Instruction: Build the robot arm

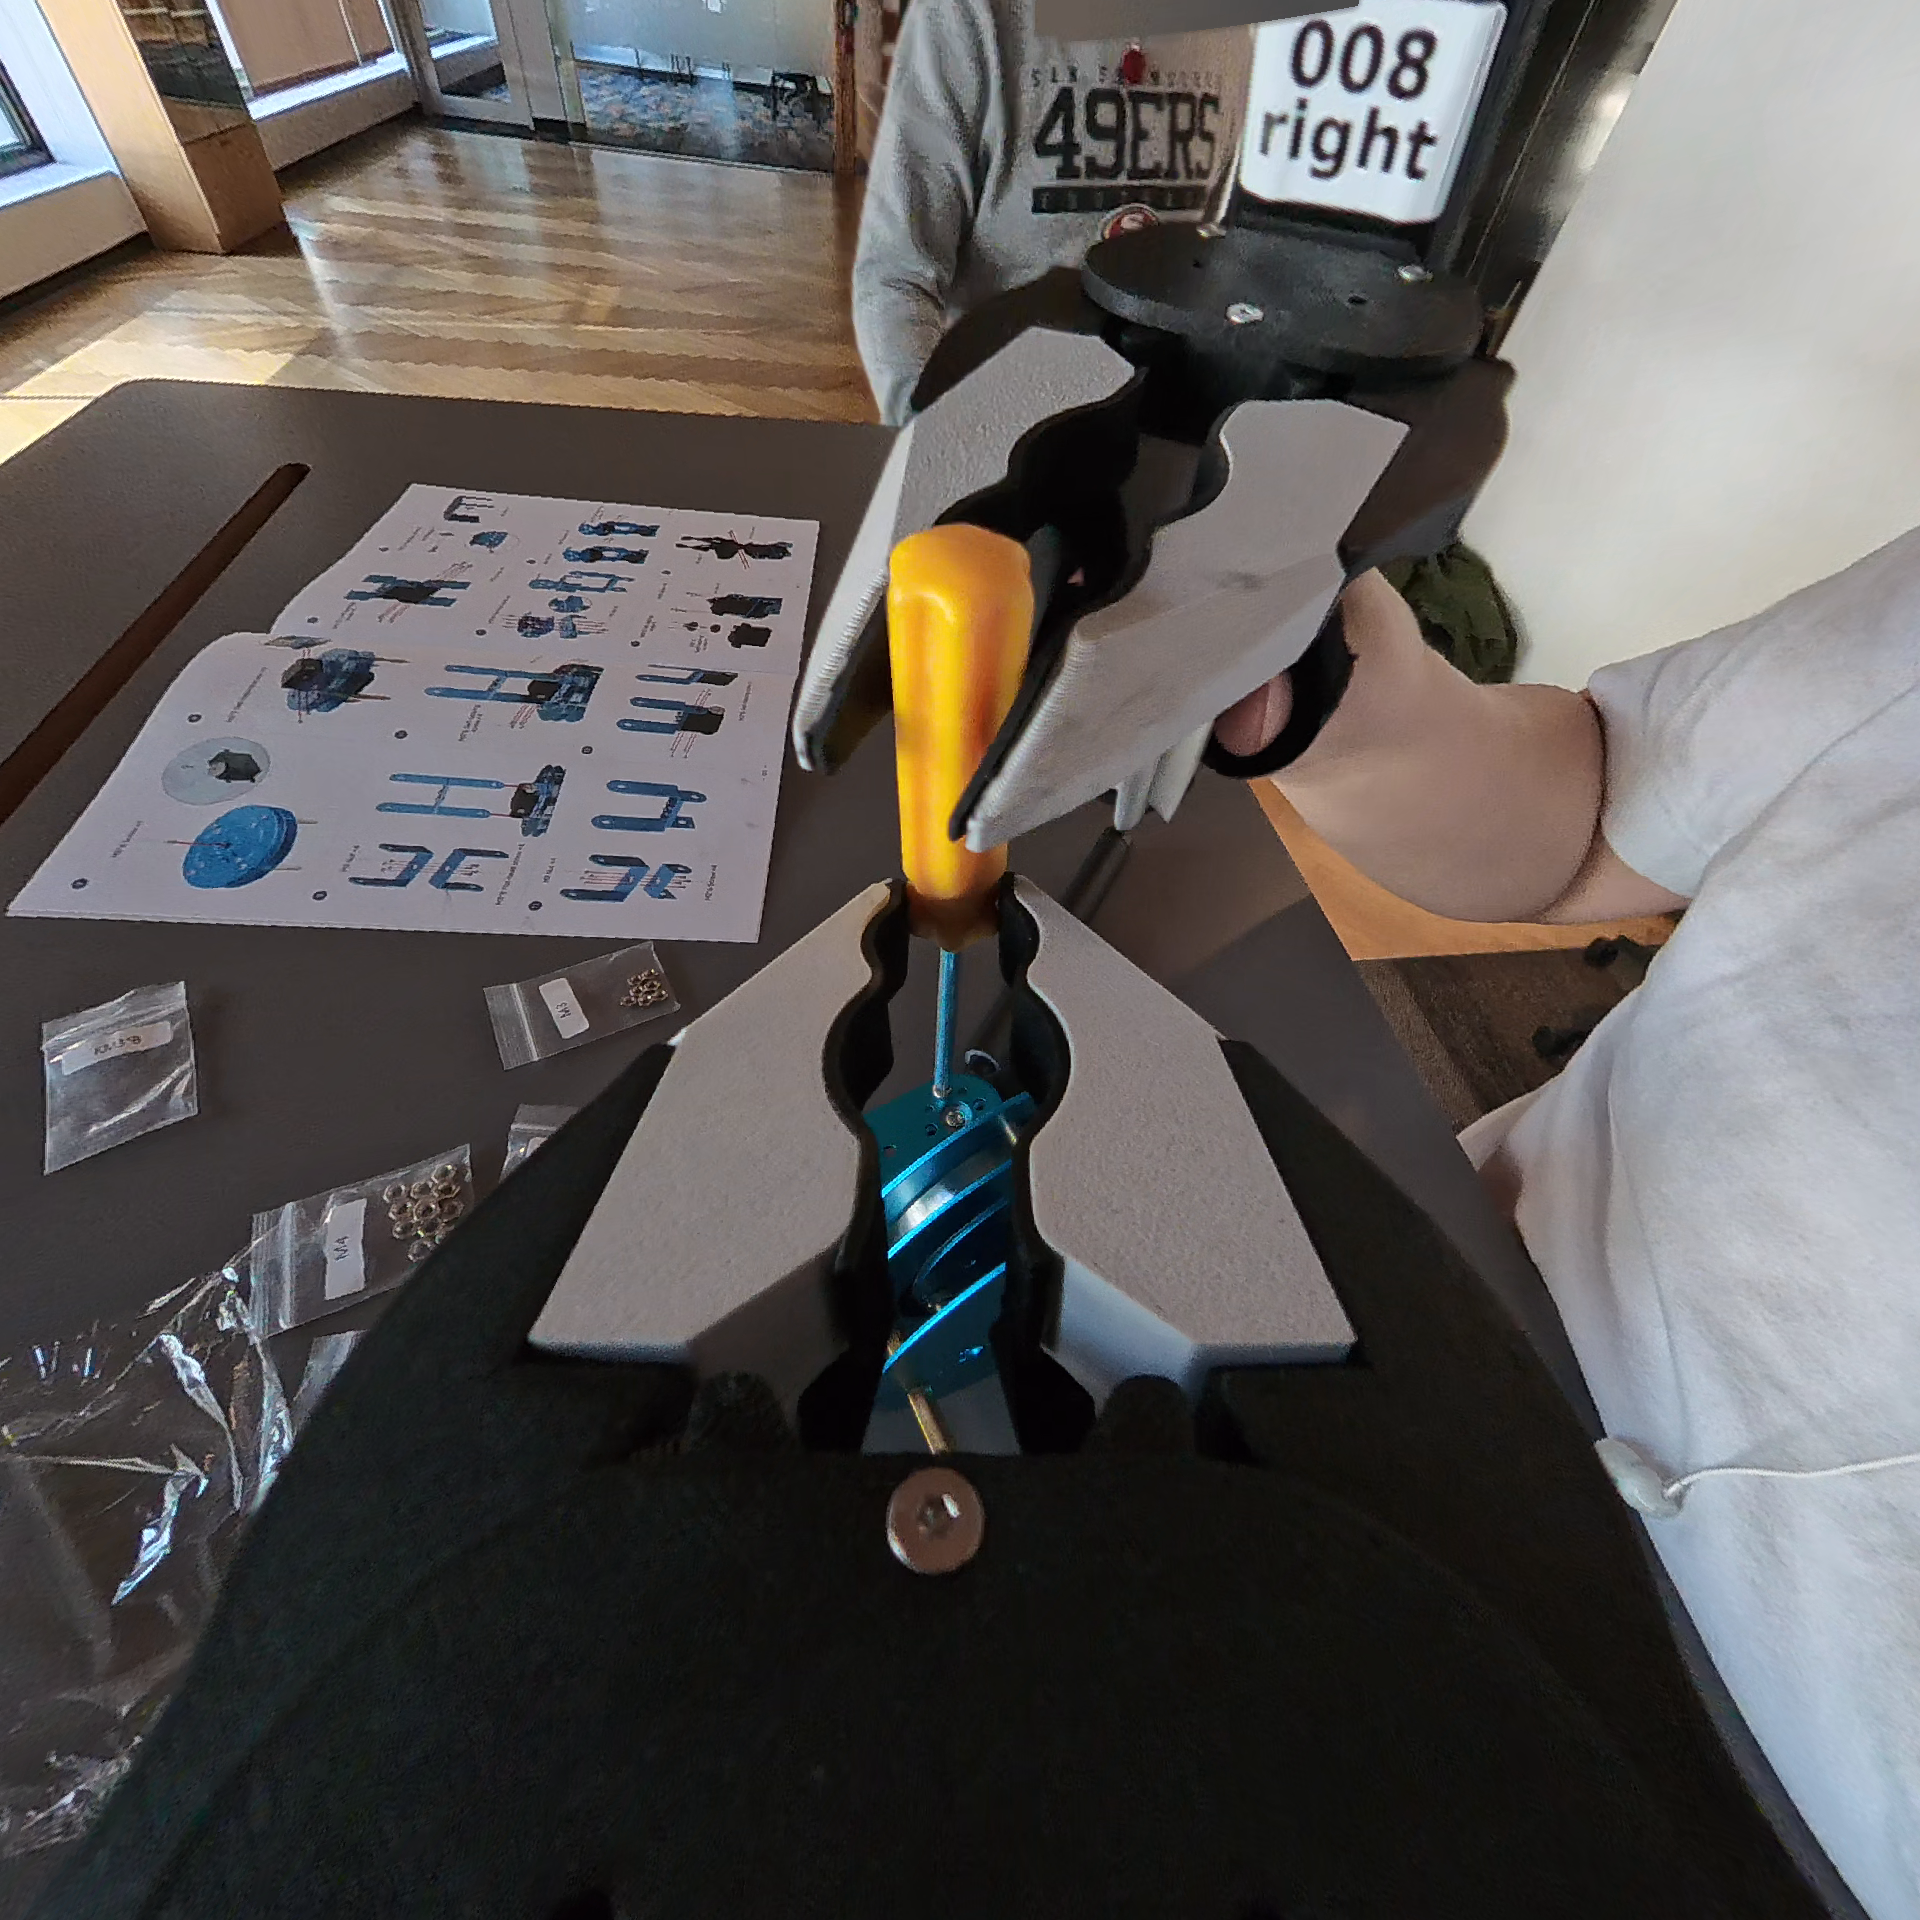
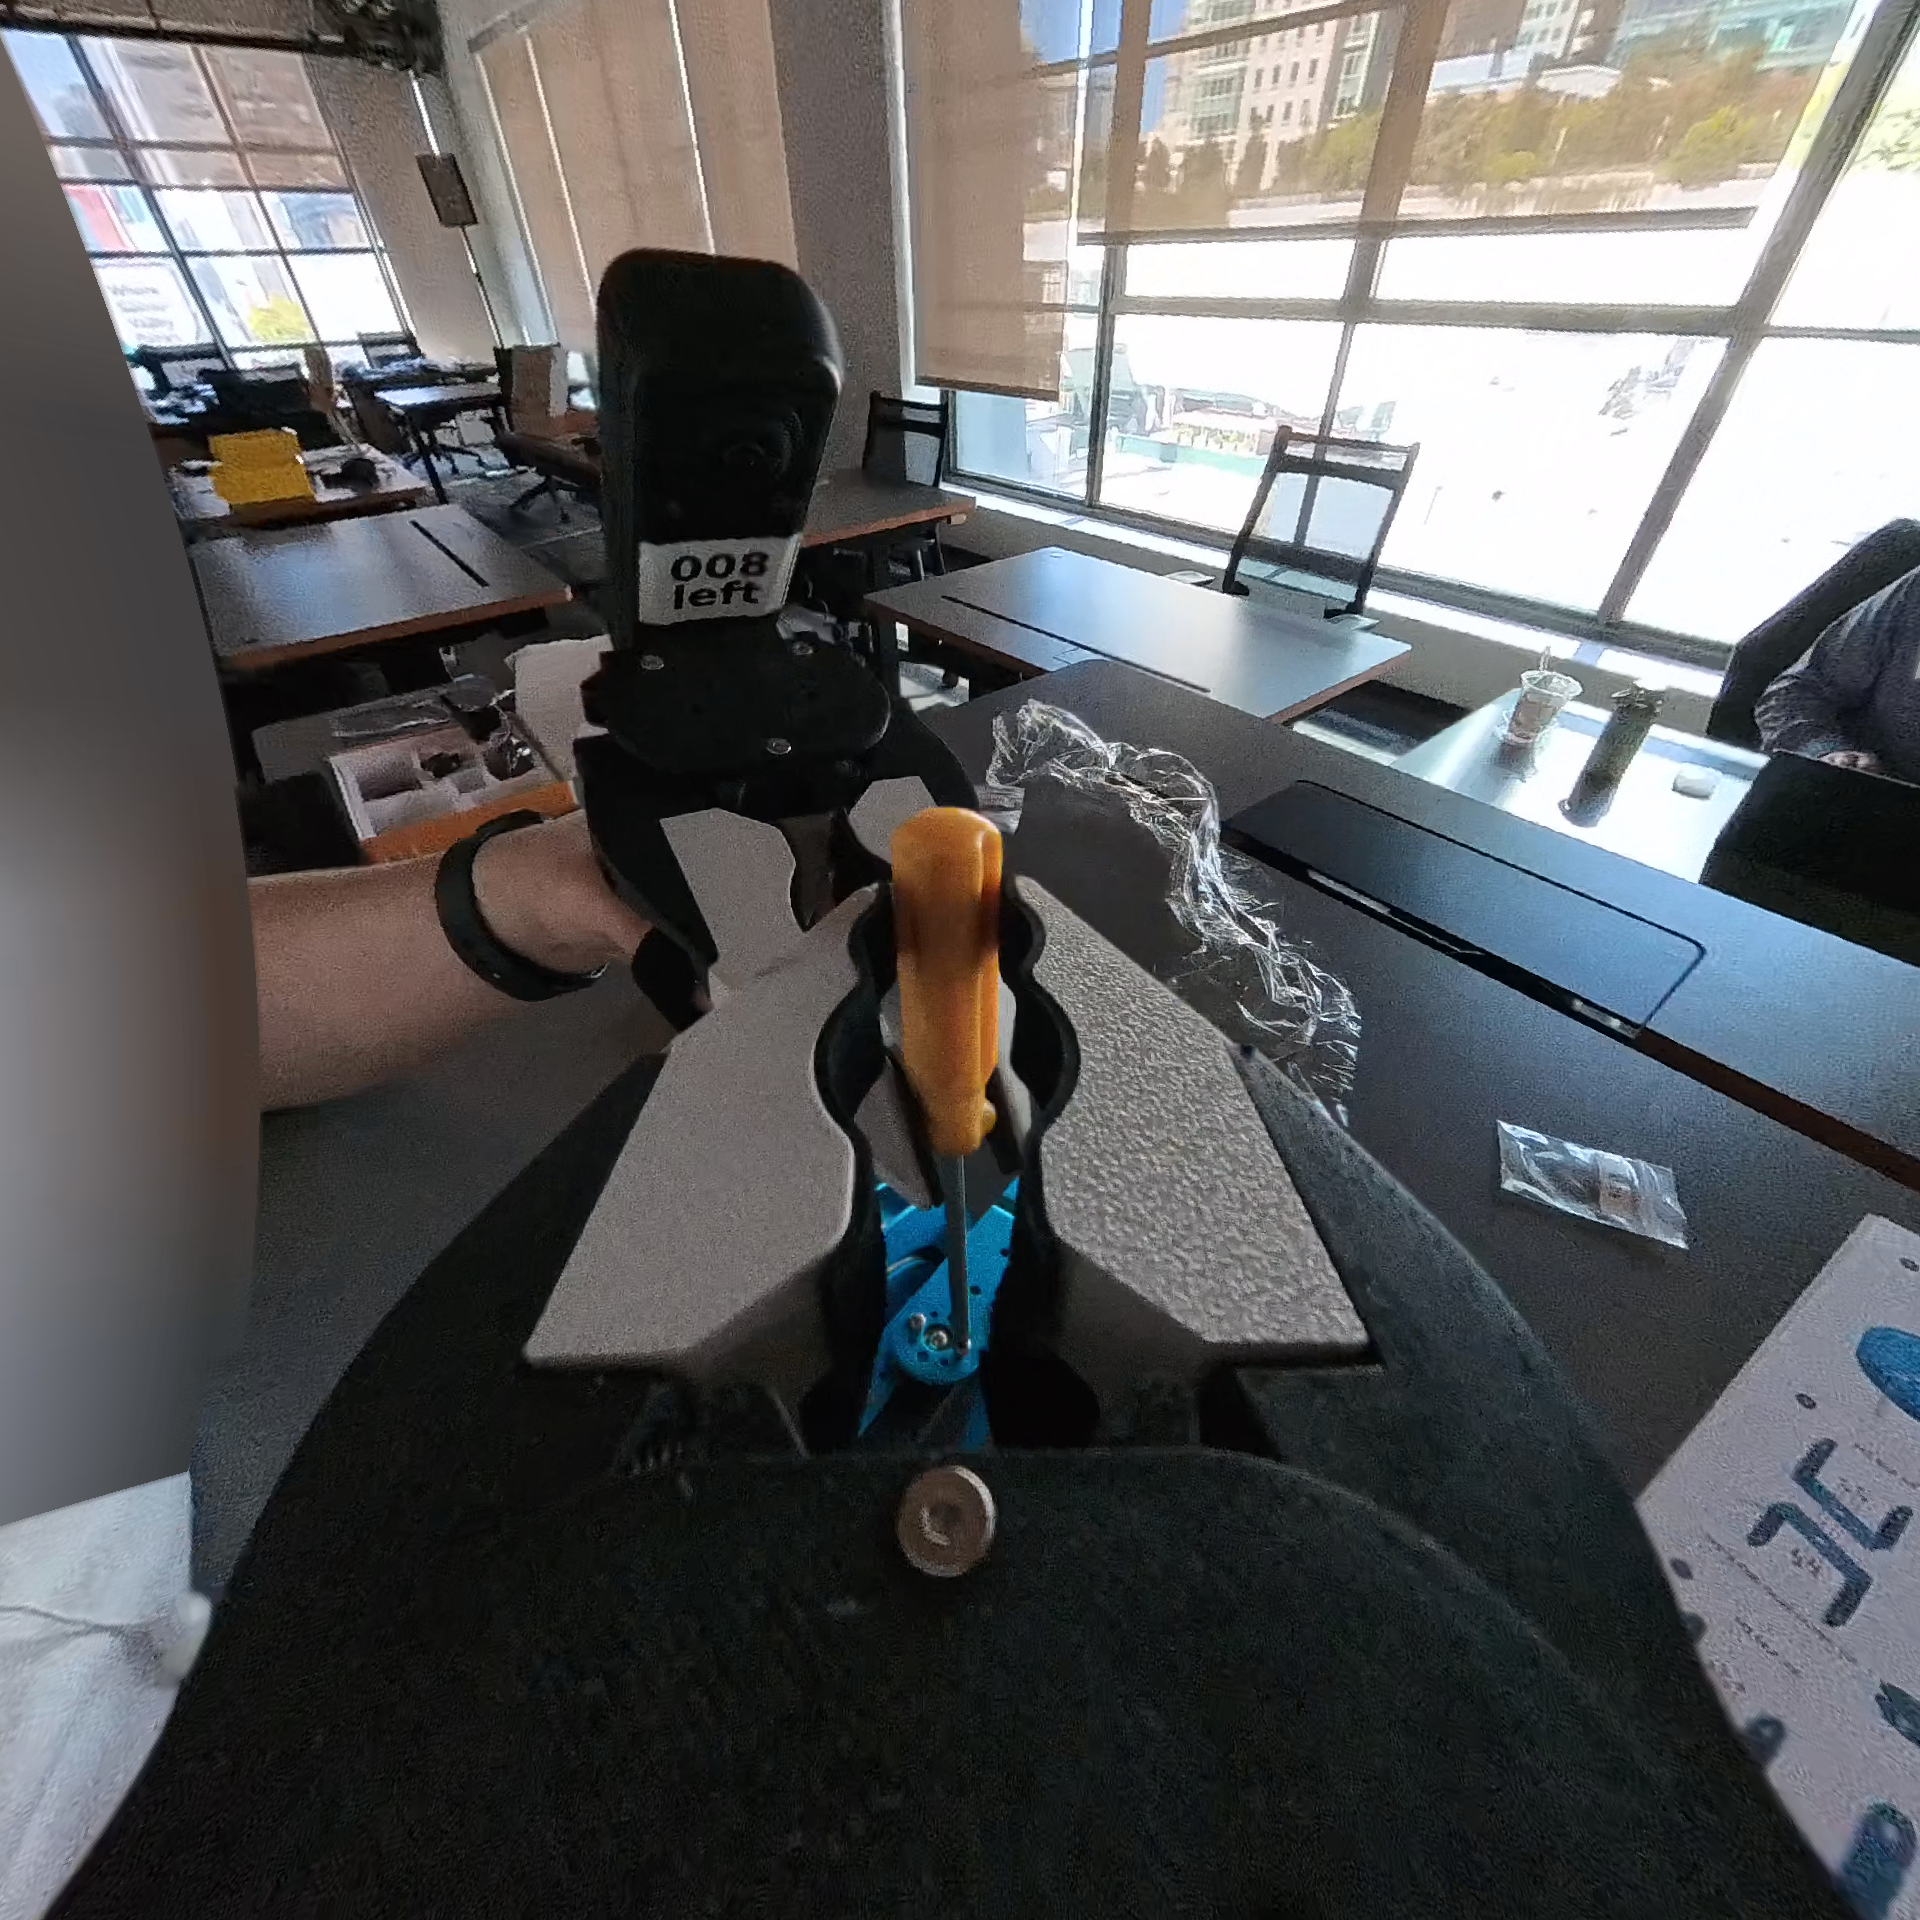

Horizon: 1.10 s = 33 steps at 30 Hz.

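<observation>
My left gripper (image 1: 951,894) is shut on a blue metal assembly of stacked discs (image 1: 940,1216) and holds it between its grey fingers (image 1: 727,1164). My right gripper (image 1: 899,790) comes in from the upper right, shut on the orange handle of a screwdriver (image 1: 951,707). The screwdriver stands nearly upright with its thin shaft (image 1: 943,1023) tip down on a small screw on top of the blue assembly. In the right wrist view my right gripper (image 2: 948,894) clamps the orange handle (image 2: 945,987), the shaft tip rests on the blue part (image 2: 925,1351), and the left gripper's body (image 2: 717,686) stands just behind.
A dark table (image 1: 312,997) carries a printed instruction sheet (image 1: 447,717), small zip bags of nuts (image 1: 582,1003) (image 1: 364,1226), another bag (image 1: 120,1070) and crumpled clear plastic (image 1: 104,1455). A person in a grey sweatshirt (image 1: 966,208) stands beyond the table's far edge.
</observation>
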Each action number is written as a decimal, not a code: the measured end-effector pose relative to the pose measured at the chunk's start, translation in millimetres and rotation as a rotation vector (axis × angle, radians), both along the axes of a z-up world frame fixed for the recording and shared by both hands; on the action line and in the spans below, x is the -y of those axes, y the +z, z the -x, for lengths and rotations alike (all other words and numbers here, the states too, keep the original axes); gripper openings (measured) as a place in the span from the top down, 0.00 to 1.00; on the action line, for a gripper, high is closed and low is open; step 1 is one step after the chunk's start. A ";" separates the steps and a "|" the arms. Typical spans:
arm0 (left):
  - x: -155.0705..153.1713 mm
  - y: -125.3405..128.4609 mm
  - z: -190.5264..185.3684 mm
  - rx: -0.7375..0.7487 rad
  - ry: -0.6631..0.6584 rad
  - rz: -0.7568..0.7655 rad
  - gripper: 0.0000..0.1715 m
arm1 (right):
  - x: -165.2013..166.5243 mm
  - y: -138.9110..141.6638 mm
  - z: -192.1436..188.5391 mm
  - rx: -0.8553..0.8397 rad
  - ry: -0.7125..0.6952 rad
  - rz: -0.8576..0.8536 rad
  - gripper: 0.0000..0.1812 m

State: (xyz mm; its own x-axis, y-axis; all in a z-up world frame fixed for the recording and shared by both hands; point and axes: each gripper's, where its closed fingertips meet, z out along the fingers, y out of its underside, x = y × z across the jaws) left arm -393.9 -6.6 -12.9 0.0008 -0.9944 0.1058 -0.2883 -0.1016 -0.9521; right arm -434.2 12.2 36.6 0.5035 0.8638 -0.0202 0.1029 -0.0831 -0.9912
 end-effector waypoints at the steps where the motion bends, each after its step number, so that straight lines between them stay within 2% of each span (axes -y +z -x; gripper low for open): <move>1: -0.1 0.0 0.4 -0.002 -0.001 0.002 0.91 | -0.9 0.3 0.2 -0.016 -0.042 -0.014 0.90; 4: 0.7 -0.2 0.2 -0.002 -0.007 0.005 0.90 | -2.7 2.2 -1.3 -0.064 -0.202 -0.094 0.90; 6: 1.6 -0.1 0.2 -0.005 -0.011 0.005 0.90 | -1.3 4.3 -2.0 -0.089 -0.233 -0.149 0.88; 12: -0.2 -0.6 -0.2 -0.001 -0.003 0.006 0.90 | -0.4 4.7 -6.5 0.035 -0.008 -0.076 0.85; 14: -0.4 -0.7 -0.1 -0.001 -0.003 0.011 0.90 | 4.5 -0.1 -3.8 0.087 0.064 -0.050 0.90; 16: -2.1 -1.1 0.1 -0.003 0.006 0.008 0.91 | 1.8 -0.2 -4.1 0.076 0.019 -0.039 0.90; 21: -0.4 -1.4 0.2 -0.003 -0.007 0.012 0.90 | 0.7 0.9 -4.6 -0.044 -0.235 -0.078 0.91; 23: -0.2 -1.6 0.0 -0.006 -0.005 0.005 0.90 | 1.6 1.5 -4.9 -0.009 -0.259 -0.127 0.90; 26: -0.2 -1.6 -0.3 -0.004 -0.004 0.006 0.90 | 3.7 5.7 -1.7 0.041 -0.125 -0.136 0.87; 28: -0.4 -1.6 -0.3 -0.002 -0.003 0.009 0.90 | 0.9 -0.5 -2.9 0.093 -0.033 -0.085 0.85; 30: -0.7 -1.7 -0.2 -0.004 0.000 0.008 0.90 | 4.6 -6.8 -0.1 0.120 0.058 -0.041 0.91; 33: -2.2 -1.6 0.3 -0.007 0.010 0.003 0.90 | 0.3 -5.4 -0.6 0.054 -0.030 -0.034 0.91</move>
State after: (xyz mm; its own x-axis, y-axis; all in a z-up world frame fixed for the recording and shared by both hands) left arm -394.2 -4.3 -14.5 0.0117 -0.9940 0.1087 -0.2934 -0.1073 -0.9499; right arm -433.7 11.9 31.2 0.5287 0.8480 0.0367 0.1544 -0.0536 -0.9866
